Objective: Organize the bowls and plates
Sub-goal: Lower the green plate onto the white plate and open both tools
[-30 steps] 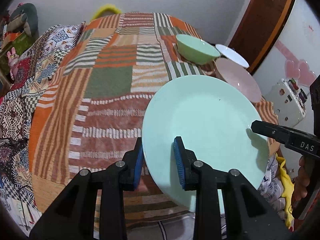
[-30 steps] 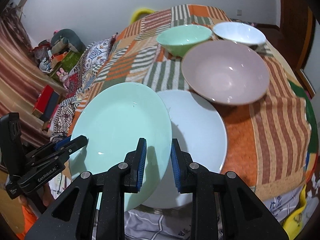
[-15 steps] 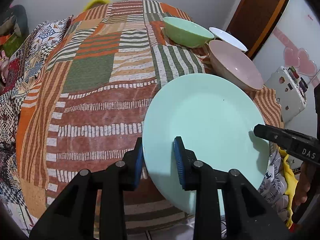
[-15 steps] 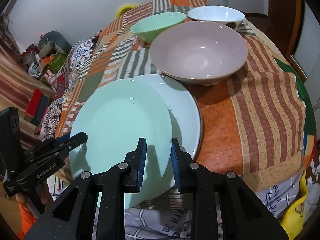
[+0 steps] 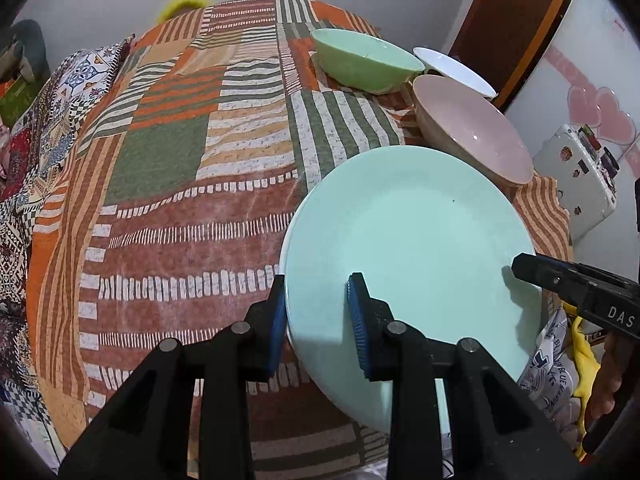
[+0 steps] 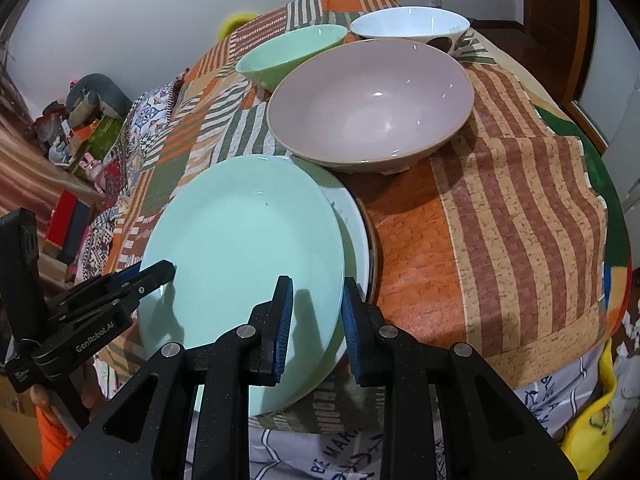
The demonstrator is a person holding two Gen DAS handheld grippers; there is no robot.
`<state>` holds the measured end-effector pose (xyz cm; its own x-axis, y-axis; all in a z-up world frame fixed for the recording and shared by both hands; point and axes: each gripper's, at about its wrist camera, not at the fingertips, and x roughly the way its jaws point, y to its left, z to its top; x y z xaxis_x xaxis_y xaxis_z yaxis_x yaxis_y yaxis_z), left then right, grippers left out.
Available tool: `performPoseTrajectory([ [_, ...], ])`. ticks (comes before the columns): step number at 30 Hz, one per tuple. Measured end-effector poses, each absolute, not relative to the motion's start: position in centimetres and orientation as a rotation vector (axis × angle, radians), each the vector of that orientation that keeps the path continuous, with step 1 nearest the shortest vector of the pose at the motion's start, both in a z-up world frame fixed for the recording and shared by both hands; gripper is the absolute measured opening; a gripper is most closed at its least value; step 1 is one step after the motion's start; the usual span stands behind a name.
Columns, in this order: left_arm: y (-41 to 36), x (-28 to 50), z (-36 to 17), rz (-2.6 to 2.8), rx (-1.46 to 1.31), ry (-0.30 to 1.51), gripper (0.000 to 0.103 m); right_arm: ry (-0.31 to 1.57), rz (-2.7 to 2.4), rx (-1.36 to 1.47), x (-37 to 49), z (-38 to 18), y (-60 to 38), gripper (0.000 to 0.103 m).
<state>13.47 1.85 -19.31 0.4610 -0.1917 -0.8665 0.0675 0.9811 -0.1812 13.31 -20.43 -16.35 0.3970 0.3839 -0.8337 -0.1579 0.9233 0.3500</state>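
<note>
Left gripper (image 5: 316, 316): I am clamping the mint plate (image 5: 408, 248) rim.
Right gripper (image 6: 316, 312): I am clamping its opposite rim.
Mint plate: hovering over the white plate (image 6: 354, 224), beside the pink bowl (image 6: 372, 100).

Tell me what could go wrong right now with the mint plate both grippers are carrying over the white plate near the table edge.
The mint green plate is pinched only at its rim by the left gripper and right gripper, so it could slip or tilt.

It hangs tilted over the white plate; lowered unevenly, its edge could knock that one.

Both plates overhang the near edge of the patchwork tablecloth, so a nudge could send them off. The pink bowl sits close behind.
</note>
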Motion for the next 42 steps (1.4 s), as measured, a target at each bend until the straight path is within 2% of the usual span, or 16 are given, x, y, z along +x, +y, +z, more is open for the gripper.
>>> performPoseTrajectory([
  [22, 1.3, 13.8, -20.0, -0.116, -0.048, 1.048, 0.030, 1.108, 0.358, 0.185, 13.7, -16.4, -19.5, 0.022],
  [28, 1.4, 13.8, -19.9, -0.127, -0.049, 1.059, 0.030, 1.043, 0.306, 0.190, 13.2, -14.9, -21.1, 0.022],
  [42, 1.6, 13.3, -12.9, -0.159, -0.087, 0.924, 0.032, 0.975, 0.274, 0.227, 12.8, -12.5, -24.7, 0.026],
])
